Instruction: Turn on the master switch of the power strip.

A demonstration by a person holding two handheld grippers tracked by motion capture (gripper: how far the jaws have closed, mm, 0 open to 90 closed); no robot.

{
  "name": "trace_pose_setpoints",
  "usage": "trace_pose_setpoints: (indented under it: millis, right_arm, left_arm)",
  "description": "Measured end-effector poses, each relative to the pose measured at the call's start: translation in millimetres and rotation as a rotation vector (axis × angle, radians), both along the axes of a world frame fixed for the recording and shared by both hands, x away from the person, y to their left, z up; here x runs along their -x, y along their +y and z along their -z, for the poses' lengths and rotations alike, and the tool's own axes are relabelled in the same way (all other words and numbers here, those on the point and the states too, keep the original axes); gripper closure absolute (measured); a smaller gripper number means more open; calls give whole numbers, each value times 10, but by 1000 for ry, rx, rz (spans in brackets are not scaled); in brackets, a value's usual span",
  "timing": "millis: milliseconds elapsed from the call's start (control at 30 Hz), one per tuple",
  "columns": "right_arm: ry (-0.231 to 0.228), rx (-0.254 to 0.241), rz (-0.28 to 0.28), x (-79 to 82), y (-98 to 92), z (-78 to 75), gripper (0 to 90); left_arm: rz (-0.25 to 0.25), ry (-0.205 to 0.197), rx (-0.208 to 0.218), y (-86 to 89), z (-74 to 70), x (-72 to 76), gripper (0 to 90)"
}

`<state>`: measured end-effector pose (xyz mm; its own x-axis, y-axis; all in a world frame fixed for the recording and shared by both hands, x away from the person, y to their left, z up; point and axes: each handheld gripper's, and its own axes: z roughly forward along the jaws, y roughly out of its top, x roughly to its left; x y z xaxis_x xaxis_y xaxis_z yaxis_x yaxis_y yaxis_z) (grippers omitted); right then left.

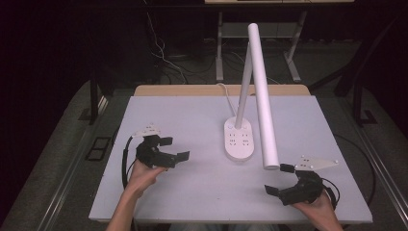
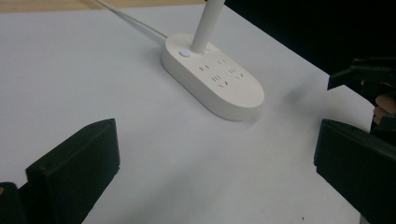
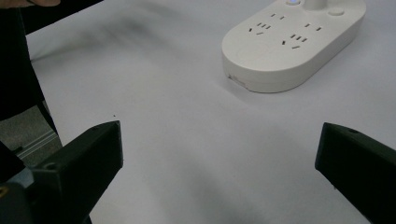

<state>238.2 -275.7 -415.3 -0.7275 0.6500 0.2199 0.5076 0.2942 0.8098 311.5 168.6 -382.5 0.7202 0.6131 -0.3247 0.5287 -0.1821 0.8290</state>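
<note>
A white desk lamp stands mid-table on an oval base [image 1: 239,139] that carries several power sockets [image 2: 222,77] and a small round button [image 2: 185,52]. Its thin stem [image 1: 244,84] rises from the base's far end, and the long white lamp head [image 1: 262,96] slopes down toward the near right. My left gripper [image 1: 174,148] rests open on the table left of the base, jaws empty. My right gripper [image 1: 279,179] is open near the front right, just below the lamp head's tip, also empty. The base [image 3: 289,44] lies ahead of the right gripper's jaws.
The lamp's white cord [image 1: 225,91] runs from the base toward the table's far edge [image 1: 221,90]. The white tabletop [image 1: 192,192] has open room between both grippers. Desk legs and cables [image 1: 163,57] stand on the dark floor behind.
</note>
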Motion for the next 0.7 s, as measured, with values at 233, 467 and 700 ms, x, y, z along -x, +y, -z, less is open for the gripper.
trace_pose_setpoints:
  millis: [233, 467, 700]
  right_arm:
    - [4, 1, 1, 5, 13, 1, 3]
    - [10, 1, -1, 12, 22, 5, 3]
    - [13, 1, -3, 16, 29, 13, 3]
  left_arm:
    - [-7, 4, 1, 71, 128, 245, 0]
    - [-3, 4, -18, 112, 253, 443, 0]
    - [32, 8, -21, 110, 359, 517, 0]
